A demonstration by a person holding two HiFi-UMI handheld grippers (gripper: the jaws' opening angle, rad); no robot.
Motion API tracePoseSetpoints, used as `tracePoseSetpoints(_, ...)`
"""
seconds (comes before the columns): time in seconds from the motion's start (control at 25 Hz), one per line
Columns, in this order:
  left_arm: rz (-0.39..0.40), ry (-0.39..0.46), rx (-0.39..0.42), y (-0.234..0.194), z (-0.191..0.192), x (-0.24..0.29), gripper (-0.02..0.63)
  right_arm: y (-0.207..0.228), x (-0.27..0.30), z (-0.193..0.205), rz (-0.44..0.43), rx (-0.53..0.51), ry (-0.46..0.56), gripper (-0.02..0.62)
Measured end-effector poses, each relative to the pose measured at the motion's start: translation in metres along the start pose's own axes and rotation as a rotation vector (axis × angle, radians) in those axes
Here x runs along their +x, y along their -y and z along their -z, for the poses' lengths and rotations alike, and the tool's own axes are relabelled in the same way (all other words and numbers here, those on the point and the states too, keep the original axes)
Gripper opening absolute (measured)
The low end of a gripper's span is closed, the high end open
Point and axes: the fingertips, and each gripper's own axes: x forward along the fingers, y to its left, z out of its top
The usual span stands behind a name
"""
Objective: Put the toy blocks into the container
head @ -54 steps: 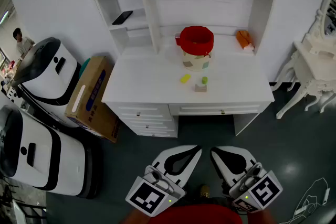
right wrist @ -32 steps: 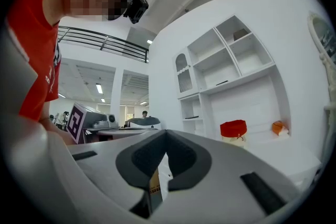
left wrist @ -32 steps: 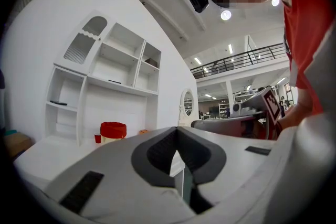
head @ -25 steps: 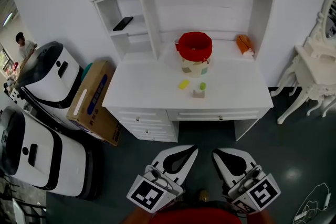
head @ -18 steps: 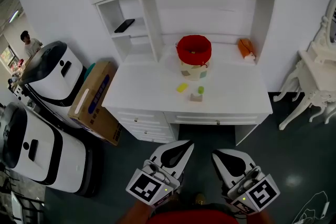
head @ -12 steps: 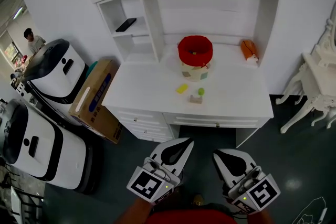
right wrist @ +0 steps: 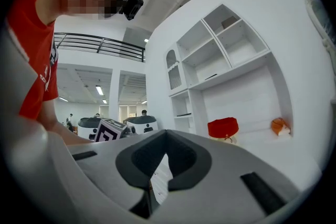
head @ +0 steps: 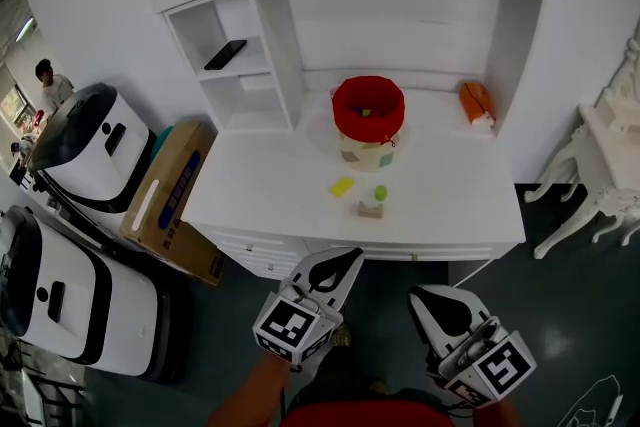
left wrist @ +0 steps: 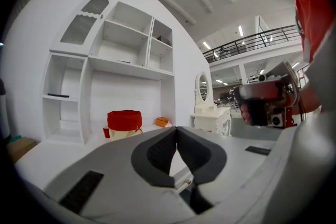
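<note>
A red-rimmed container [head: 368, 108] stands at the back middle of the white desk [head: 260, 185]. In front of it lie a yellow block [head: 343, 186], a green block [head: 380, 193] and a beige block [head: 371, 209]. My left gripper [head: 350, 256] is shut and empty, its tip close to the desk's front edge, well short of the blocks. My right gripper [head: 419, 296] is shut and empty, lower and further from the desk. The left gripper view has the container [left wrist: 124, 119] far beyond the shut left gripper [left wrist: 176, 128]. The right gripper view shows the container [right wrist: 223, 127] past the shut right gripper [right wrist: 165, 132].
An orange thing [head: 476, 102] lies at the desk's back right. Shelves rise behind the desk, with a black phone [head: 225, 55] on one. A cardboard box [head: 170, 190] and two white machines [head: 90, 140] stand left of the desk. A white dressing table [head: 610, 170] is at the right.
The view has come closer to the desk. My left gripper has moved up and forward to the desk's front edge. The right gripper has stayed low. Both stayed shut.
</note>
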Motion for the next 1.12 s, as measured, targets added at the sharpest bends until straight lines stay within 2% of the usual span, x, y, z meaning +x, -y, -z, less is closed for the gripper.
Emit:
tracePoseSetpoints(0.16, 0.064, -0.099, 0.048, -0.035, 0.031, 0.034, 0.053, 0.020, 0.030, 0.001, 0.034, 0.001, -0.011, 0.011)
tracePoseSetpoints(0.32, 0.155, -0.249, 0.138, -0.062, 0.073, 0.069, 0.148, 0.043, 0.059, 0.005, 0.089, 0.019, -0.027, 0.011)
tracePoseSetpoints(0.44, 0.209, -0.353, 0.192, -0.083, 0.108, 0.092, 0.178, 0.056, 0.079, 0.010, 0.123, 0.031, -0.034, 0.011)
tracePoseSetpoints(0.64, 0.334, -0.474, 0.269, -0.099, 0.151, 0.127, 0.221, 0.075, 0.108, 0.017, 0.186, 0.048, -0.042, 0.011)
tracePoseSetpoints(0.8, 0.423, -0.537, 0.287, -0.100, 0.176, 0.142, 0.222, 0.088, 0.123, 0.019, 0.234, 0.055, -0.049, 0.011)
tracePoseSetpoints(1.12, 0.472, -0.590, 0.288, -0.102, 0.200, 0.153, 0.222, 0.110, 0.139, 0.020, 0.266, 0.048, -0.072, 0.011)
